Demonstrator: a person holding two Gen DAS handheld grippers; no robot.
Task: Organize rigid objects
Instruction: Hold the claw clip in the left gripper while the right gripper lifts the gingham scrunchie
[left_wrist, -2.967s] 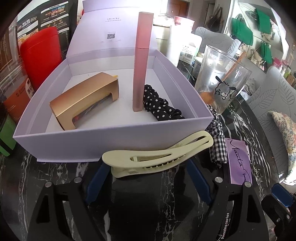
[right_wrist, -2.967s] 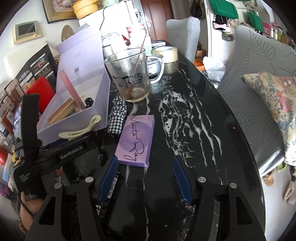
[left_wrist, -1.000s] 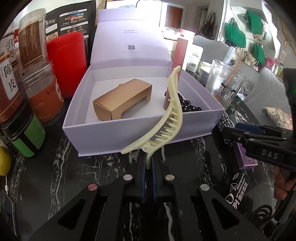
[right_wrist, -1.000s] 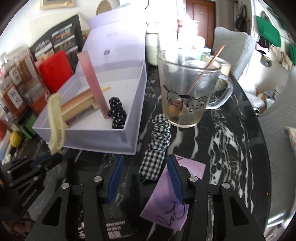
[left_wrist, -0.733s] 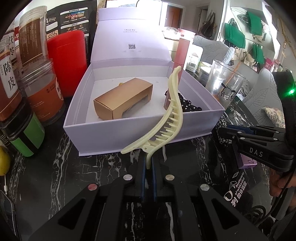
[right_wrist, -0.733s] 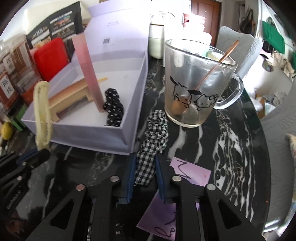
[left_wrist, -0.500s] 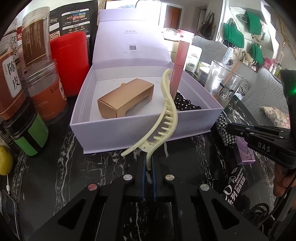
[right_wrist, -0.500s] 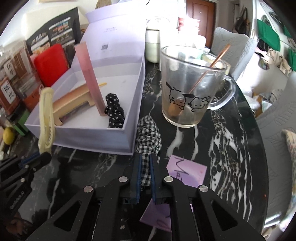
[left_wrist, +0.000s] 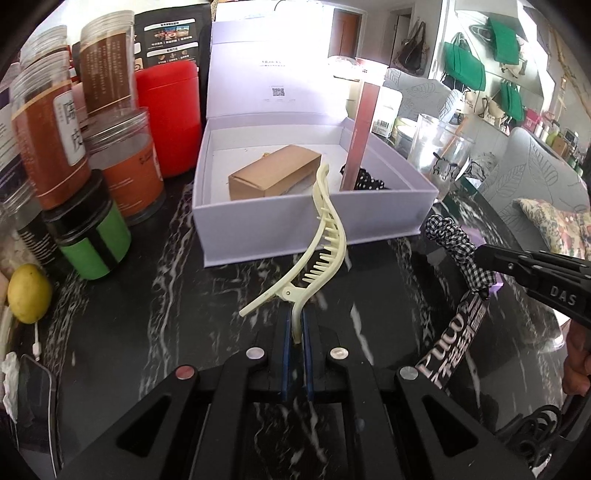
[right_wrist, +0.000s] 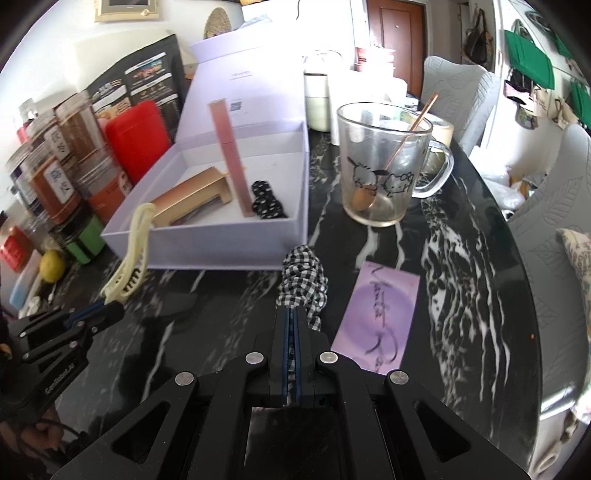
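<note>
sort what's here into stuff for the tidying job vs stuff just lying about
Job: hair clip in left gripper, checked scrunchie in right gripper, lavender box, purple card.

Lying about: glass mug, red canister, jars, lemon.

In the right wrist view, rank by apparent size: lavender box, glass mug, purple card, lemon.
1. lavender box
2. glass mug
3. purple card, close to the mug in apparent size; it lies nearer the camera, so this order is unsure
4. lemon

A black marble table (right_wrist: 461, 258) with white veining; grey leaf-patterned chairs (right_wrist: 458, 96) beside it; a brown door (right_wrist: 397, 29) behind (daylight glare); green bags (left_wrist: 463, 66) hanging.
</note>
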